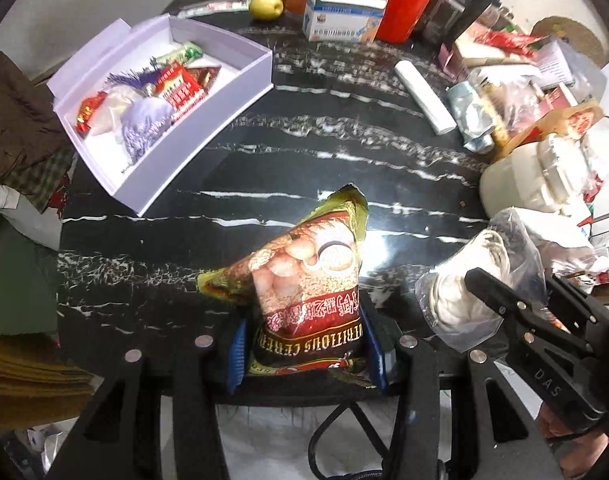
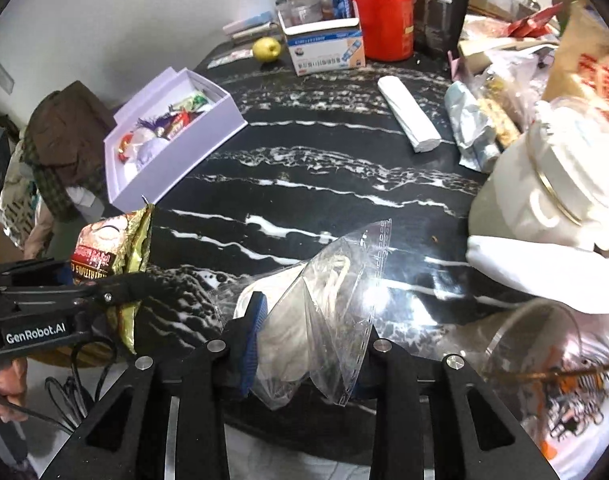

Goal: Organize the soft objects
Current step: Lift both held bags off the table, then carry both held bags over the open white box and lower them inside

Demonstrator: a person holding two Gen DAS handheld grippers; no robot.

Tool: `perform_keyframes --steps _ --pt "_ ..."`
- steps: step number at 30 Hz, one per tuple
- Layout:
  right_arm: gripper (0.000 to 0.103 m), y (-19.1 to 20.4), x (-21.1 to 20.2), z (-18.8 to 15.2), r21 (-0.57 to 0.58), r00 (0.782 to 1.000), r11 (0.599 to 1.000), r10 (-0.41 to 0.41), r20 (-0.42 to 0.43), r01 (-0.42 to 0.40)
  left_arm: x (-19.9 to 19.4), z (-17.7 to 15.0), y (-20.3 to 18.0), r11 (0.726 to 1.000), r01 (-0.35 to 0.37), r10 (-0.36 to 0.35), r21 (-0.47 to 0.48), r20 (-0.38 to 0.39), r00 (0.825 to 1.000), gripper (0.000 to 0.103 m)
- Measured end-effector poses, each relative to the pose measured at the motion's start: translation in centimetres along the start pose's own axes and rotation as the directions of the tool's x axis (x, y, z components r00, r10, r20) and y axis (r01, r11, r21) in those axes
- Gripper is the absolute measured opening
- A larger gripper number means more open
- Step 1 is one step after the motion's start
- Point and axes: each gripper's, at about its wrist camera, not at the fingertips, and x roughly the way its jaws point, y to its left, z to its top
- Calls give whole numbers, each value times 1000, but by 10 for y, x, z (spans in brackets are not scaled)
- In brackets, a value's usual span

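Left claw (image 1: 304, 356) clamped the cereal packet (image 1: 304, 280); right claw (image 2: 304, 352) gripped a clear bag (image 2: 316, 312); lavender box (image 1: 224, 92) lay at eleven o'clock, nearer the left.

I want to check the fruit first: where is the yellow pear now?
In both views the yellow pear lies at the far edge of the black table, behind the open white box and left of the blue-and-white carton.

The clear bag's (image 2: 324, 312) white contents are perhaps cloth.

One cereal packet (image 1: 304, 280), one clear bag (image 2: 324, 300), one box (image 1: 224, 92).
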Motion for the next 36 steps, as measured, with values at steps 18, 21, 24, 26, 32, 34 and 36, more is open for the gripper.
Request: perform_keyframes --steps 18,21,24,26,32,34,36 --pt "33 62 -68 -2 -179 991 979 110 75 -96 -102 -38 32 992 -29 49 -119 168 985 47" --pt "33 79 -73 1 -192 986 973 146 81 -128 -116 -38 43 992 -41 64 -122 187 980 47" --pt "33 98 -78 5 -218 982 966 162 96 -138 -128 -35 56 991 -47 72 -126 205 976 47" --pt "33 110 -81 11 -224 978 963 179 105 -152 -137 -31 66 991 -55 81 -123 218 972 47" --pt "33 143 -82 38 -241 969 955 206 132 -171 -153 -8 94 993 -54 79 -104 251 965 47" --pt "33 151 -81 48 -240 968 956 206 142 -168 -158 4 102 995 -49 71 -89 265 962 47" --pt "33 160 -80 59 -236 967 957 207 151 -169 -163 19 109 996 -55 72 -65 285 956 47"
